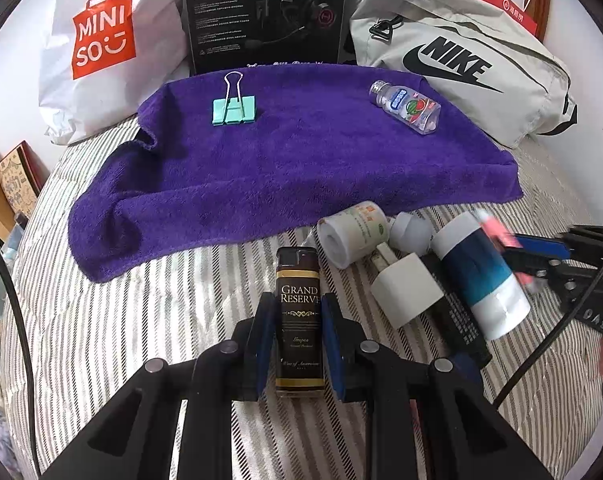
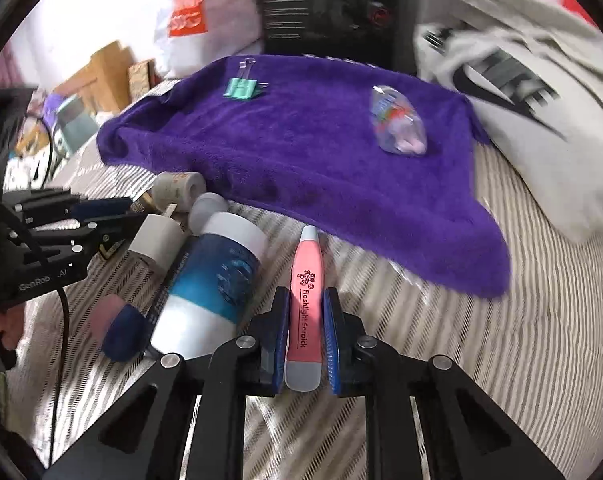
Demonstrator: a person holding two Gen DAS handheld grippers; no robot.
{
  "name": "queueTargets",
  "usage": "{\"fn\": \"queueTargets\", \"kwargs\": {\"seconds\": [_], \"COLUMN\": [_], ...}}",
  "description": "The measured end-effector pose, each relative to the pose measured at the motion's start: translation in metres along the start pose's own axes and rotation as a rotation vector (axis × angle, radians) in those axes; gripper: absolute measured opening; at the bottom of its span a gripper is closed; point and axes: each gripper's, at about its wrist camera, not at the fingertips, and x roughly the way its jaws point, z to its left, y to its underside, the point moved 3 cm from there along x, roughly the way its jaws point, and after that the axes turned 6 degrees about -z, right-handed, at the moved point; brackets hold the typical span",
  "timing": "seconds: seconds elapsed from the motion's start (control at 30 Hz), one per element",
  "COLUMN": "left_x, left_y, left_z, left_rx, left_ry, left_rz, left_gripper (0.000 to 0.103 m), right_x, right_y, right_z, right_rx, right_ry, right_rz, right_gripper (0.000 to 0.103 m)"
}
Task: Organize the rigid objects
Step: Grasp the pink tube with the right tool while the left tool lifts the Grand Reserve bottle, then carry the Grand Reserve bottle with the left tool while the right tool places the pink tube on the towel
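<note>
Striped bedsheet point(image 1: 121, 320), purple towel point(image 1: 285, 160) spread across it. On towel: teal binder clip point(image 1: 234, 109), small clear bottle point(image 1: 406, 107). Behind towel: Miniso bag point(image 1: 101, 40), black headset box point(image 1: 265, 12), Nike bag point(image 1: 461, 64). Left gripper point(image 1: 297, 320) jaws clamped on Grand Reserve lighter point(image 1: 299, 320), just in front of towel. Right gripper point(image 2: 307, 328) jaws closed on pink flashlight earpick point(image 2: 307, 300), beside blue-white tube point(image 2: 213, 280) and white charger point(image 2: 159, 240).

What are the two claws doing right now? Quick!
Left claw: shut on the lighter.
Right claw: shut on the pink flashlight.
</note>
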Motion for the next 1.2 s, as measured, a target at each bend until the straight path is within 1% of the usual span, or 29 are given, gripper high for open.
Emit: {"fn": "queueTargets", "kwargs": {"seconds": [0.03,0.13,0.23,0.37,0.47,0.6,0.77,0.87,0.97,1.1,1.2], "left_x": [0.000,0.000,0.000,0.000,-0.003,-0.012,-0.024,-0.030,-0.036,-0.040,-0.042], "left_y": [0.001,0.001,0.001,0.003,0.004,0.006,0.004,0.000,-0.005,-0.013,-0.020], "left_z": [0.001,-0.001,-0.002,0.001,0.004,0.012,0.024,0.029,0.033,0.038,0.042], "left_rx": [-0.003,0.003,0.007,0.005,-0.010,-0.027,-0.048,-0.064,-0.062,-0.064,-0.074], "left_ry": [-0.002,-0.013,-0.022,-0.007,0.007,0.018,0.020,0.030,0.024,0.015,0.024], "left_rz": [0.000,-0.003,-0.009,-0.018,-0.015,-0.019,-0.030,-0.040,-0.048,-0.060,-0.065], "left_gripper": [0.023,0.023,0.023,0.023,0.023,0.023,0.022,0.022,0.022,0.022,0.022], "right_x": [-0.005,-0.017,-0.021,-0.021,-0.021,-0.024,-0.041,-0.047,-0.052,-0.053,-0.050], "right_y": [0.004,0.017,0.024,0.027,0.028,0.027,0.021,0.015,0.007,-0.002,-0.010], "right_z": [-0.007,-0.019,-0.019,-0.013,-0.018,-0.022,-0.022,-0.021,-0.019,-0.017,-0.016], "right_rx": [0.024,0.040,0.037,-0.002,0.019,0.037,0.066,0.076,0.072,0.069,0.069], "right_ry": [0.011,0.085,0.098,0.137,0.113,0.083,0.046,0.029,0.018,0.004,-0.004], "right_rz": [0.015,0.044,0.054,0.044,0.040,0.059,0.022,0.010,-0.004,-0.012,-0.017], "right_gripper": [0.017,0.017,0.017,0.017,0.017,0.016,0.016,0.016,0.016,0.016,0.016]}}
